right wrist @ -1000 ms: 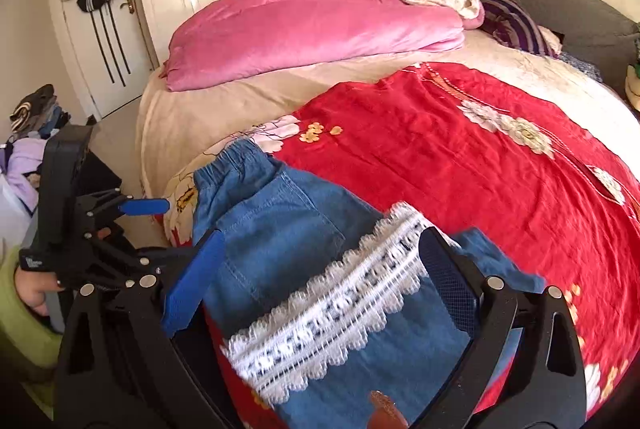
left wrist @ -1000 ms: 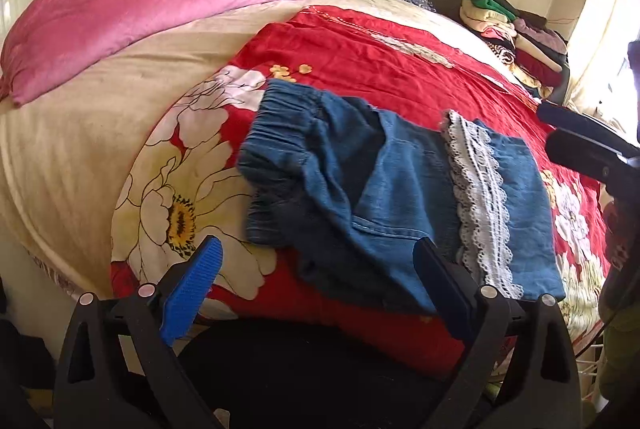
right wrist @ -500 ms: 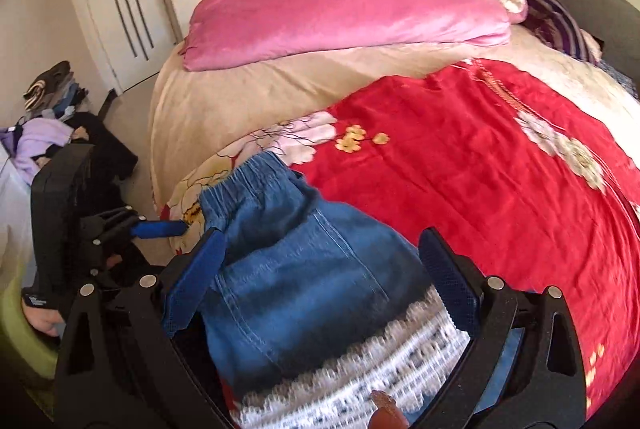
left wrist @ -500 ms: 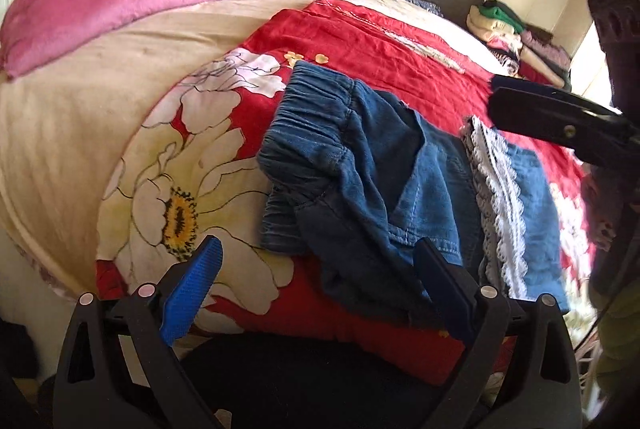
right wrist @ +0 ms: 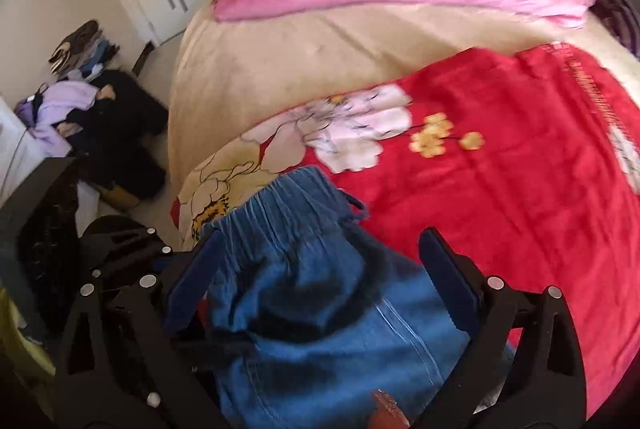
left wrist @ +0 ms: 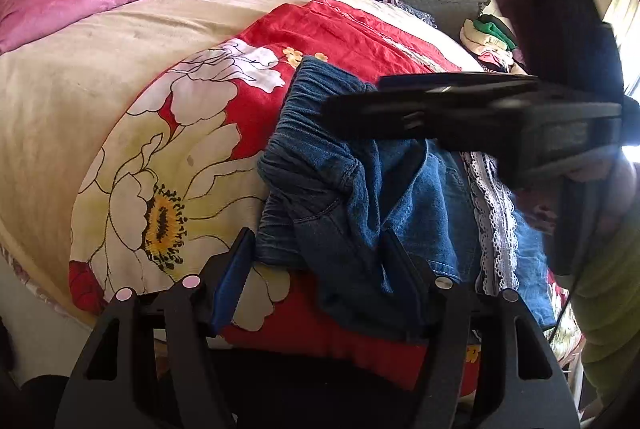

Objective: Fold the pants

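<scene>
Both claws spread over half-folded pants on the red floral bedspread.
Left claw straddles the near bunched edge, right claw above the waistband; neither pinches, likely positioning to square the fold.

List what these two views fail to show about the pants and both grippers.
- Left wrist view: the right hand-held gripper crosses the denim pants, hiding the cloth beneath; its fingertips are blurred, so contact is unclear.
- Left wrist view: the lace trim is partly covered by that gripper's body.
- Right wrist view: motion blur smears the waistband; the pant legs are cut off at the bottom edge.
- Right wrist view: the left hand-held gripper shows only partly, behind a finger.
</scene>
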### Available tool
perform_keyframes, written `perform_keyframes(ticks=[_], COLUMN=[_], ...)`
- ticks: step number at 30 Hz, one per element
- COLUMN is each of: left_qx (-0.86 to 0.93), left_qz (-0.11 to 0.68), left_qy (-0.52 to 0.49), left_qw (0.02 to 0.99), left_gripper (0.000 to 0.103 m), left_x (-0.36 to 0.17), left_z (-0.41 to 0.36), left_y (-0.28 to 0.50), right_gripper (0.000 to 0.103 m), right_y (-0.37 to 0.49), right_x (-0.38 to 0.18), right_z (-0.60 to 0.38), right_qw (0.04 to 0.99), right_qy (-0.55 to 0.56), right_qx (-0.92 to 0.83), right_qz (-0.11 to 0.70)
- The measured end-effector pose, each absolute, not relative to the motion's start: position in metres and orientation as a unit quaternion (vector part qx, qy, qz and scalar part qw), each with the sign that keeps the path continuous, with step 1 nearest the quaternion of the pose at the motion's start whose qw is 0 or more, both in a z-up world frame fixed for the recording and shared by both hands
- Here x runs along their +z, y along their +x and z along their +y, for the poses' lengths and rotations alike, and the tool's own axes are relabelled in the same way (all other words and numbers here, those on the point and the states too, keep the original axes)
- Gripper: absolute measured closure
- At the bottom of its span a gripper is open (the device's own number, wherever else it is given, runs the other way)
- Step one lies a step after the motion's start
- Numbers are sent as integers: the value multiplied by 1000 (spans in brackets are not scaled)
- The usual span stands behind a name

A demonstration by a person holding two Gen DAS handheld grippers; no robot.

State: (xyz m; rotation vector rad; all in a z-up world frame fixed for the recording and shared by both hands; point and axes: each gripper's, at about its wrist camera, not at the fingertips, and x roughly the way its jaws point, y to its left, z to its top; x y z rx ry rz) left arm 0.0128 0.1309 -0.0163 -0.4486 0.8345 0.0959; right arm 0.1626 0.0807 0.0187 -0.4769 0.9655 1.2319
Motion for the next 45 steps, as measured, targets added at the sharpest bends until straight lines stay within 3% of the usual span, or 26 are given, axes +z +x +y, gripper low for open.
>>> perform_keyframes(ticks=[3, 5, 8, 9, 12, 15, 16, 24, 26, 33, 36, 39, 45], left_qx=[44, 42, 36, 35, 35, 25, 21, -31, -48, -126, -136, -153, -213], left_qz=[403, 403, 404, 403, 403, 406, 406, 390, 394, 382, 374, 366, 384], left_qy=[-221, -224, -229, -231, -232, -233, -234, -255, -263, -290, -276, -258, -217], left_qw=[887, 886, 885, 885, 884, 883, 883, 884, 879, 869, 875, 881, 872], left_gripper=[40, 40, 39, 39, 37, 26, 21, 19, 6, 7, 7, 8, 8], left_x=[-17, -18, -19, -19, -18, -16, -14, 2, 3, 12, 21, 28, 21], left_z=[132, 133, 136, 136, 136, 133, 132, 107, 95, 53, 36, 18, -16], left_y=[12, 11, 11, 11, 11, 10, 9, 10, 16, 33, 38, 37, 40], right_gripper=[12, 18, 39, 51, 67, 75, 76, 76, 76, 73, 68, 45, 43], right_y=[164, 165, 165, 164, 163, 168, 169, 168, 169, 169, 168, 169, 170], right_x=[3, -6, -7, -5, 2, 14, 18, 56, 62, 67, 68, 71, 60], right_z=[92, 97, 95, 93, 86, 63, 57, -21, -38, -88, -105, -127, -185], right_qw=[667, 660, 653, 648, 650, 659, 661, 681, 687, 702, 712, 729, 776], right_qy=[-219, -216, -202, -196, -191, -154, -146, -69, -61, -34, -23, 1, 32], right_qx=[554, 555, 566, 576, 581, 586, 587, 606, 606, 600, 594, 581, 512], right_qz=[447, 458, 460, 458, 451, 446, 443, 405, 395, 383, 374, 362, 367])
